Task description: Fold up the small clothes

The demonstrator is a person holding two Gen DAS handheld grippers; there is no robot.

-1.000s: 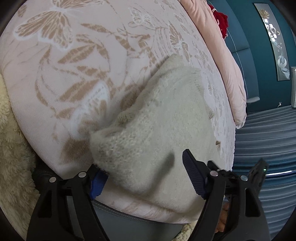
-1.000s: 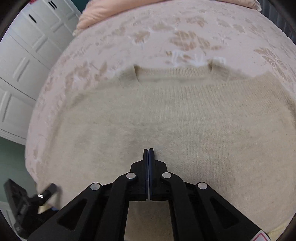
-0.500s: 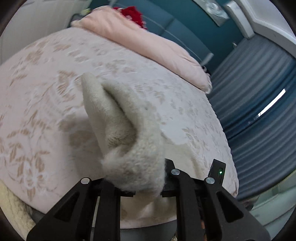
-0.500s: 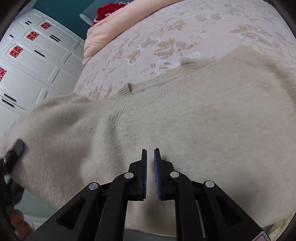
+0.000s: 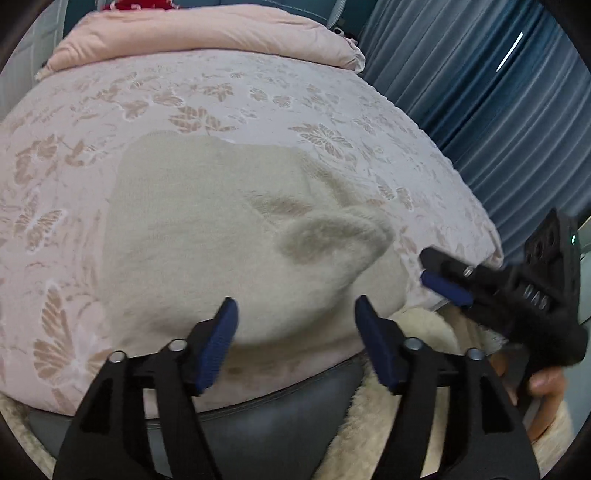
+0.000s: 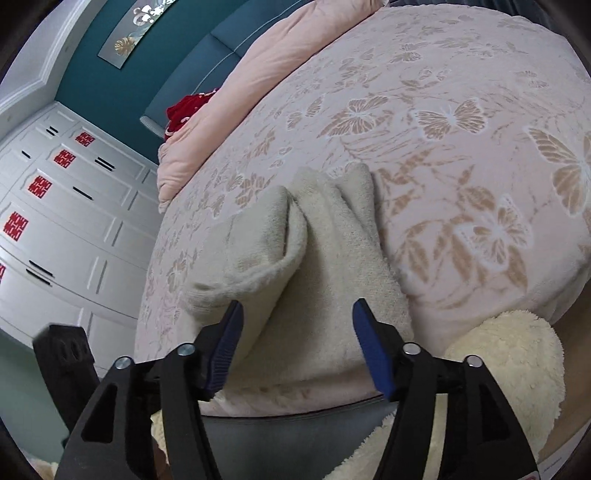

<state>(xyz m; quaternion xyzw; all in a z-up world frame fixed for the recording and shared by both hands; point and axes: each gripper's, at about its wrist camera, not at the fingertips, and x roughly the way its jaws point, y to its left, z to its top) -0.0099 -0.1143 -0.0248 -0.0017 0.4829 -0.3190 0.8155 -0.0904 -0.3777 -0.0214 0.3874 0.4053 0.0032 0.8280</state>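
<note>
A cream knitted sweater [image 5: 207, 236] lies folded over on the pink floral bedspread [image 5: 258, 96], near the bed's front edge. It also shows in the right wrist view [image 6: 332, 258], with one folded layer bulging up at its left. My left gripper [image 5: 295, 332] is open and empty just in front of the sweater's near edge. My right gripper [image 6: 295, 336] is open and empty at the sweater's near edge. The right gripper also shows in the left wrist view [image 5: 443, 280], at the right of the sweater.
A pink duvet [image 5: 207, 33] lies at the head of the bed. Blue curtains [image 5: 480, 92] hang on the right. White wardrobe doors [image 6: 55, 221] stand on the left. A cream fluffy fabric [image 6: 509, 362] lies below the bed's front edge.
Both grippers have let go of the sweater and opened. The sweater, lifted by the left gripper half a second ago, now lies folded on the bed. Both grippers have pulled back.
</note>
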